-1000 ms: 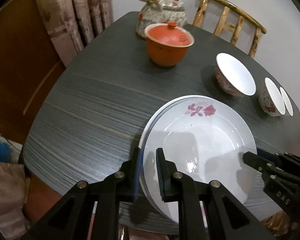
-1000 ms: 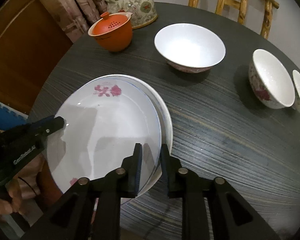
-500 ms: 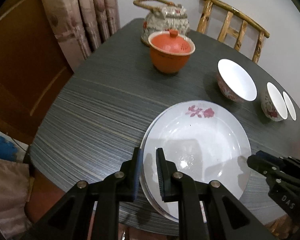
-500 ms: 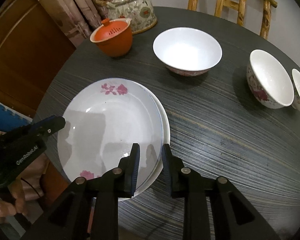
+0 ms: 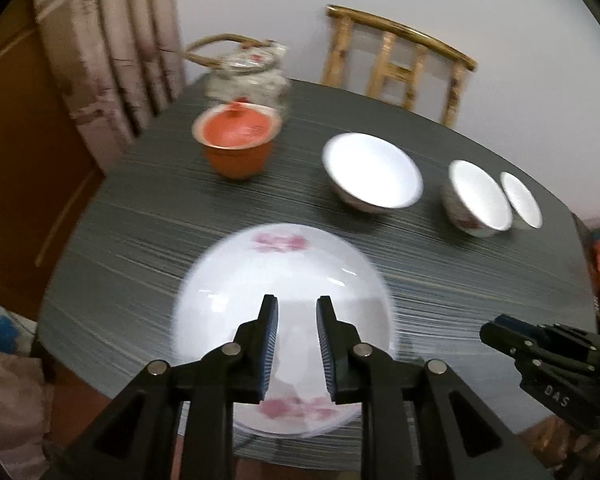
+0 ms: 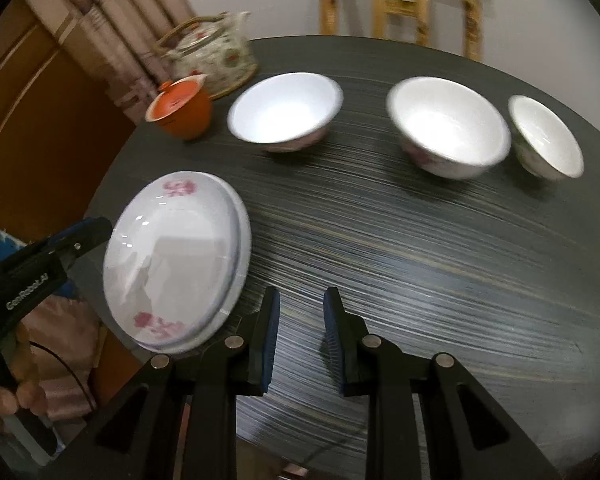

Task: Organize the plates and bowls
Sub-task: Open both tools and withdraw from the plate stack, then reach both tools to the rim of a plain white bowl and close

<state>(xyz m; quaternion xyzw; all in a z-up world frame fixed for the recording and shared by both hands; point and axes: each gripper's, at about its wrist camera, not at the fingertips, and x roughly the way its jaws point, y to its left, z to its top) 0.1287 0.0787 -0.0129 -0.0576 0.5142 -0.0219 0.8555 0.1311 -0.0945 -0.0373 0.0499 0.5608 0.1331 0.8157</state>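
Observation:
Two stacked white plates (image 5: 280, 264) with pink flowers lie near the front edge of the dark table (image 5: 140, 240). My left gripper (image 5: 297, 300) hovers over the stack; its jaws are opening and nothing is gripped between them. Off to the right of the plates (image 6: 172, 248), my right gripper (image 6: 302, 292) hangs above bare tabletop, its fingers narrowly apart and empty. Three white bowls stand in a row behind: a large bowl (image 6: 284, 110), a middle bowl (image 6: 448, 128) and a small bowl (image 6: 546, 138). The left gripper's tip (image 6: 96, 228) shows beside the plates' left rim.
An orange lidded cup (image 5: 236, 144) and a flowered teapot (image 5: 248, 76) stand at the back left. A bamboo chair (image 5: 400, 60) is behind the table, and a curtain (image 5: 108, 40) hangs on the left. A hand (image 6: 4, 404) holds the left gripper's handle.
Both grippers have let go of the plate rim and pulled up and back. The right one has shifted right, off the plates. The stack now rests on the table.

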